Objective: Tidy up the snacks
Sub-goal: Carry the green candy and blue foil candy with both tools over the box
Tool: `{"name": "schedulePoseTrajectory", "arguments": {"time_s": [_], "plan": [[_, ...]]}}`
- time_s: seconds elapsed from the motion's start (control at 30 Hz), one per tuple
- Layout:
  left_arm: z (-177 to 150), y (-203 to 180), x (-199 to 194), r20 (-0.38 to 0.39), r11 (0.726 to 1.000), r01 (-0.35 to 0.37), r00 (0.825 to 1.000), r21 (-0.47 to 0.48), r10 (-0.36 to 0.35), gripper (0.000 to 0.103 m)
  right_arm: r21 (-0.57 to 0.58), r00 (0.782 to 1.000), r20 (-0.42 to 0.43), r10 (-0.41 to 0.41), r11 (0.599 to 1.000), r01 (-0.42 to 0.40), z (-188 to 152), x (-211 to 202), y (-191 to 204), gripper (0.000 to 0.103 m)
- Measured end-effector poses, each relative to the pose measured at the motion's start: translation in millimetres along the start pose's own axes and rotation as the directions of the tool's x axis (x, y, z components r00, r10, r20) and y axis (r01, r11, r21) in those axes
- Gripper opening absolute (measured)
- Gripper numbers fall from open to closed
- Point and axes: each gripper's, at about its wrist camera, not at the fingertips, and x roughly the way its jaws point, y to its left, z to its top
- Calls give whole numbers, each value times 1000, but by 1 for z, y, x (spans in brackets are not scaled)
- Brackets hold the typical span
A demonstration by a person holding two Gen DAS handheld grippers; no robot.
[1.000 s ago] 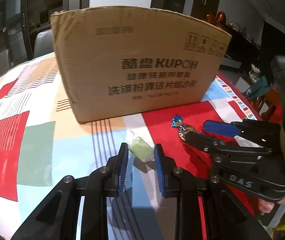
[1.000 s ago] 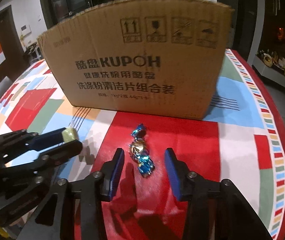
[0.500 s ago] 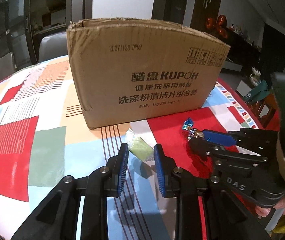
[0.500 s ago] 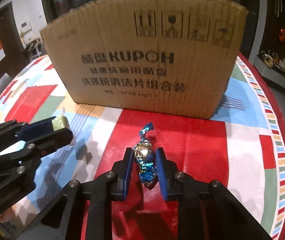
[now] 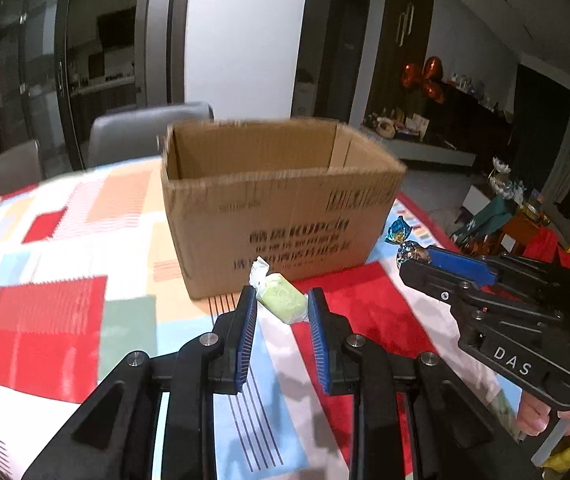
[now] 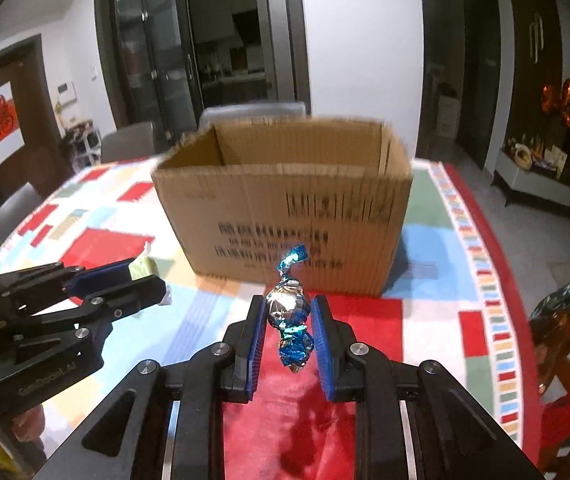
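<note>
Snacks are off the table now: my left gripper (image 5: 281, 306) pinches the green candy (image 5: 283, 299), my right gripper (image 6: 288, 322) the foil candy (image 6: 290, 314). Both have risen toward the cardboard box (image 5: 277, 216), so dropping comes next.

The open brown cardboard box (image 5: 281, 204) sits on the patchwork-patterned tablecloth (image 5: 65, 280); grey chairs (image 5: 145, 132) at its twelve o'clock.

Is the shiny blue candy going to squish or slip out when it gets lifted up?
Probably not squish much: the shiny blue candy keeps its round middle while the right gripper is shut on it. Its foil looks smooth, so it might slip a little. The twisted ends look floppy and crinkly, and it seems light, hanging above the table.
</note>
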Motion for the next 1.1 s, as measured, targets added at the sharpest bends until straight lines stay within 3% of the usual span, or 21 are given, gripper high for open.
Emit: {"name": "schedulePoseTrajectory", "arguments": {"time_s": [0.3, 0.53, 1.1], "plan": [[28, -8, -39, 80, 999, -27, 997, 41, 23, 26, -6, 996, 94, -10, 1000, 11, 26, -38, 7, 24], [54, -4, -45, 112, 996, -58, 992, 72, 50, 26, 5, 990, 140, -19, 1000, 19, 53, -46, 6, 24], [117, 12, 4, 102, 984, -123, 989, 128, 110, 27, -12, 989, 144, -31, 999, 33, 114, -2, -7, 24]]}}
